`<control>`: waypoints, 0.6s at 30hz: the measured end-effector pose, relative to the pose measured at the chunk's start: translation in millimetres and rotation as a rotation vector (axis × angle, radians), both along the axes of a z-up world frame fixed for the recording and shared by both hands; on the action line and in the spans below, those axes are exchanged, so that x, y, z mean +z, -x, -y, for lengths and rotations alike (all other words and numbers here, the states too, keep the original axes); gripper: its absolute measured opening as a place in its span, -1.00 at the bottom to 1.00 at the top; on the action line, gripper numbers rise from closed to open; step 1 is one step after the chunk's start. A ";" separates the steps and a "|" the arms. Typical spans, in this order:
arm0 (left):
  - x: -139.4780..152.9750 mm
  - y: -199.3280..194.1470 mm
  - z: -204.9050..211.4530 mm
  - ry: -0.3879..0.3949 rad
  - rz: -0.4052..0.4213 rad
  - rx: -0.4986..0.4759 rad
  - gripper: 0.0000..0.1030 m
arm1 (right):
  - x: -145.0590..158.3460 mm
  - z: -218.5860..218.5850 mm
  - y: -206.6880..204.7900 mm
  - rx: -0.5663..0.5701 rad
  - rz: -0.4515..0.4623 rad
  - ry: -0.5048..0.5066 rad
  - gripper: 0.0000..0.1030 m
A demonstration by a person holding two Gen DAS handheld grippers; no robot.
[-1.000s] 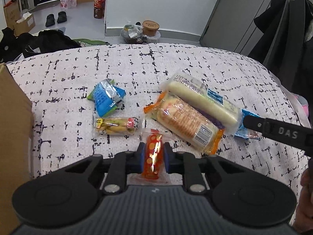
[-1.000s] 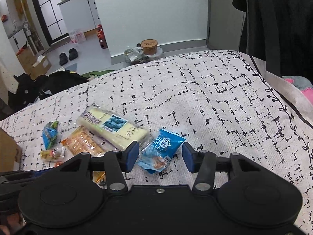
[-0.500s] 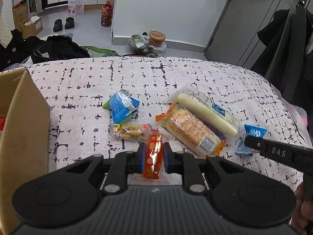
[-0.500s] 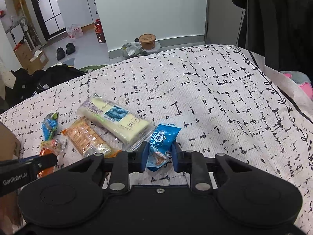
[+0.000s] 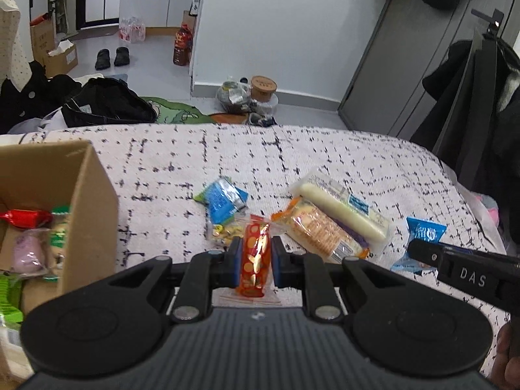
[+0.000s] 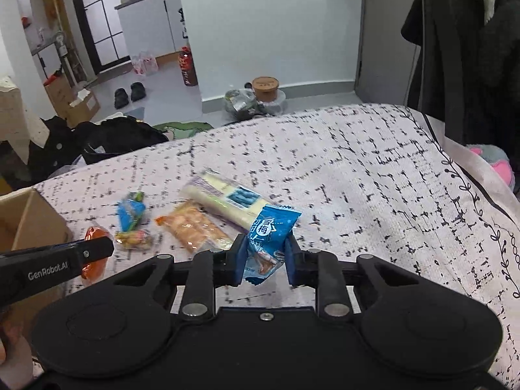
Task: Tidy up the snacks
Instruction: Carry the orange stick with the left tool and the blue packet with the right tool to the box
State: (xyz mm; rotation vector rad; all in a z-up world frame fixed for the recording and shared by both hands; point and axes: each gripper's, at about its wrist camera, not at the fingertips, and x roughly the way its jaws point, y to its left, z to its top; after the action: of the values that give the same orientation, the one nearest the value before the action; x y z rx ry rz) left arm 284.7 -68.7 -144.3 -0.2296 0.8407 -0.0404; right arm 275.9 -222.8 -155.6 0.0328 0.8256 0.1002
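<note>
My left gripper point(image 5: 255, 261) is shut on a red snack packet with gold dots point(image 5: 254, 260), lifted off the patterned bedspread point(image 5: 325, 159). My right gripper point(image 6: 264, 260) is shut on a blue snack packet point(image 6: 268, 240), also lifted; the same packet point(image 5: 422, 237) shows at the right of the left wrist view. Lying on the spread are a blue-green packet point(image 5: 222, 198), a small yellow packet point(image 5: 224, 232), an orange cracker pack point(image 5: 320, 232) and a long white bar point(image 5: 341, 209). An open cardboard box point(image 5: 87, 201) at the left holds several snacks.
Beyond the bed's far edge the floor has dark bags point(image 5: 107, 102), a food tub point(image 5: 263, 86), shoes point(image 5: 112, 58) and a bottle point(image 5: 182, 45). Dark coats point(image 6: 471, 48) hang at the right. A pink plush item point(image 6: 494, 165) lies by the bed's right side.
The right gripper closed on the blue packet and lifted it. The left gripper rose and shifted left with the red packet, bringing the open box into view.
</note>
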 end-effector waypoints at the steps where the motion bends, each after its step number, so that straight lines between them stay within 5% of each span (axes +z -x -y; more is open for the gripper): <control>1: 2.7 1.0 -2.6 0.001 0.007 0.005 -0.67 | 2.5 -2.1 1.5 0.002 0.007 -0.001 -0.54; 18: 48.3 32.8 -64.9 -0.039 0.100 0.104 -0.67 | 38.9 -54.9 22.9 0.086 0.097 -0.062 -0.54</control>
State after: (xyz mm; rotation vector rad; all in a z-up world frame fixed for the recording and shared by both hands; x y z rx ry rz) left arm 251.9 -3.8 -96.0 -0.2328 0.7285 0.0618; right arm 253.0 -167.9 -116.7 0.0509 0.7273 0.2071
